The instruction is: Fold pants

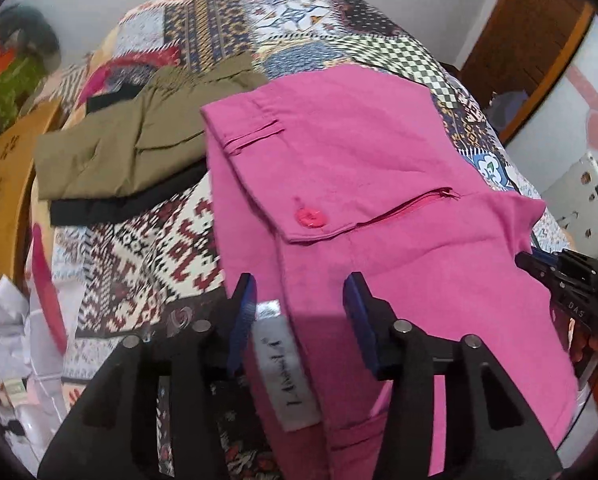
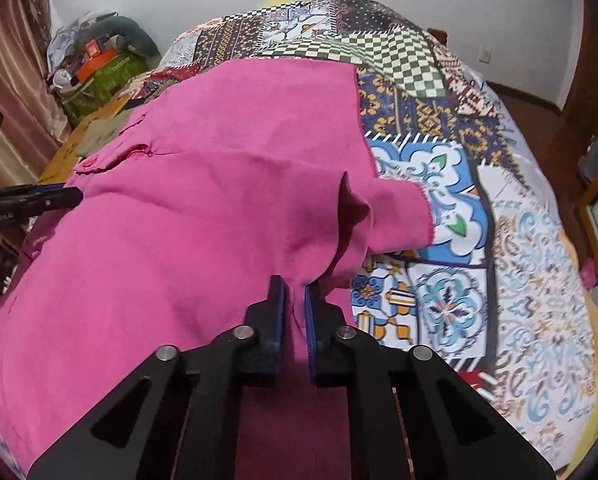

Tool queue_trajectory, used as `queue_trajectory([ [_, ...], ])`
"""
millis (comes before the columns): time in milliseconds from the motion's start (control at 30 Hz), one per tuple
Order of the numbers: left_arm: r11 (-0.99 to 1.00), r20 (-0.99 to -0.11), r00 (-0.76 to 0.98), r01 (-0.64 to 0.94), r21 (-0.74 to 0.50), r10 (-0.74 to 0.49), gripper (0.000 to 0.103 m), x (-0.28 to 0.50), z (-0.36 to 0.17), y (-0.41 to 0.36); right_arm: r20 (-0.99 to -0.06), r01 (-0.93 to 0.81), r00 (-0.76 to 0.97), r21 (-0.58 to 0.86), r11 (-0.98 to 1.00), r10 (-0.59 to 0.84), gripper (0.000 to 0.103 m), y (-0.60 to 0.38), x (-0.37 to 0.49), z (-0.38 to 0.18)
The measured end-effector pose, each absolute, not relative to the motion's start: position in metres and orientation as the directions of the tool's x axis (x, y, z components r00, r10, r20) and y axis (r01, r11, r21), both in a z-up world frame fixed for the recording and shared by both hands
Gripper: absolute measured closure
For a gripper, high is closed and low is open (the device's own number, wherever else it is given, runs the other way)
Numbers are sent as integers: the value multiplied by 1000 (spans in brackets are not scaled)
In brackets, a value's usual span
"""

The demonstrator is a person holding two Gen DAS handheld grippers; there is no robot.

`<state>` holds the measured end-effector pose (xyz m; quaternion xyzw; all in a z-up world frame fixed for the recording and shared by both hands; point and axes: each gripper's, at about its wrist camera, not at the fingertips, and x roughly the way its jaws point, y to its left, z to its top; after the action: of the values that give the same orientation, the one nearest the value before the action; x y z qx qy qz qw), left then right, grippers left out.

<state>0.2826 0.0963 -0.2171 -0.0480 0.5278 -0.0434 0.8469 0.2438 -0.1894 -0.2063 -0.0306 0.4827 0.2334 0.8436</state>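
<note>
The right gripper (image 2: 295,292) pinches a fold of the pink pants (image 2: 203,200) — jaws nearly closed on the cloth. The left gripper (image 1: 299,292) stands half open, astride the pants' waistband edge beside its white label (image 1: 287,376). The pants lie spread on the quilt (image 2: 459,200); beyond them lie olive shorts (image 1: 139,148).
</note>
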Motion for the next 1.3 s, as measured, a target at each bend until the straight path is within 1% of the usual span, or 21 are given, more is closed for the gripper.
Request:
queue_trajectory([
  [133, 991, -877, 465, -7, -136, -117, 55, 279, -206, 109, -834, -426, 440, 133, 895, 333, 87, -198, 242, -197],
  [200, 988, -872, 473, -27, -153, -123, 55, 282, -201, 115, -821, -406, 458, 147, 902, 340, 86, -208, 245, -189],
  [267, 986, -867, 482, -38, -161, -123, 55, 287, -197, 118, -804, -379, 478, 175, 909, 354, 83, -217, 247, -182],
  [367, 987, -866, 488, -48, -154, -112, 55, 299, -195, 118, -772, -338, 509, 229, 913, 382, 75, -230, 256, -169],
  [433, 987, -868, 485, -57, -149, -103, 54, 308, -196, 116, -752, -310, 536, 246, 918, 383, 68, -236, 264, -161],
  [467, 987, -871, 480, -57, -150, -105, 52, 313, -198, 114, -746, -298, 546, 252, 921, 381, 66, -238, 269, -159],
  [533, 986, -876, 469, -61, -157, -111, 48, 321, -202, 113, -740, -275, 557, 264, 924, 377, 56, -240, 278, -156],
  [567, 984, -879, 462, -65, -163, -115, 44, 325, -204, 112, -738, -264, 562, 267, 927, 373, 54, -239, 284, -156],
  [600, 982, -883, 454, -71, -173, -123, 43, 330, -208, 112, -738, -259, 566, 264, 929, 367, 53, -238, 287, -157],
  [700, 976, -895, 421, -86, -200, -147, 42, 339, -218, 110, -756, -255, 559, 233, 938, 340, 47, -230, 302, -168],
  [800, 967, -903, 385, -88, -240, -190, 42, 343, -228, 106, -800, -252, 493, 243, 937, 341, 47, -223, 315, -193],
  [867, 963, -905, 374, -93, -252, -201, 41, 344, -233, 104, -825, -239, 433, 284, 929, 364, 47, -222, 317, -210],
  [1000, 959, -898, 382, -87, -269, -217, 43, 344, -236, 100, -832, -230, 369, 350, 908, 414, 47, -222, 313, -229],
  [1067, 961, -893, 394, -74, -266, -217, 56, 343, -234, 97, -824, -240, 365, 366, 899, 433, 51, -221, 309, -231],
  [1100, 965, -891, 406, -68, -252, -203, 60, 342, -231, 95, -815, -251, 368, 376, 892, 447, 59, -222, 308, -229],
  [1133, 973, -890, 419, -62, -224, -178, 68, 341, -228, 93, -810, -260, 370, 380, 888, 455, 70, -222, 306, -227],
  [1167, 977, -890, 426, -58, -207, -164, 76, 342, -227, 92, -806, -272, 371, 381, 884, 461, 75, -220, 304, -226],
  [1200, 981, -887, 438, -55, -186, -144, 80, 342, -224, 90, -804, -282, 376, 374, 884, 460, 83, -219, 303, -225],
  [1233, 985, -885, 450, -56, -162, -120, 88, 341, -222, 89, -806, -300, 391, 345, 889, 445, 89, -215, 300, -223],
  [1267, 989, -882, 461, -60, -138, -95, 93, 339, -220, 89, -804, -320, 410, 314, 894, 430, 92, -211, 300, -220],
  [1300, 990, -876, 475, -67, -125, -79, 93, 338, -217, 90, -801, -336, 427, 291, 896, 420, 94, -208, 299, -217],
])
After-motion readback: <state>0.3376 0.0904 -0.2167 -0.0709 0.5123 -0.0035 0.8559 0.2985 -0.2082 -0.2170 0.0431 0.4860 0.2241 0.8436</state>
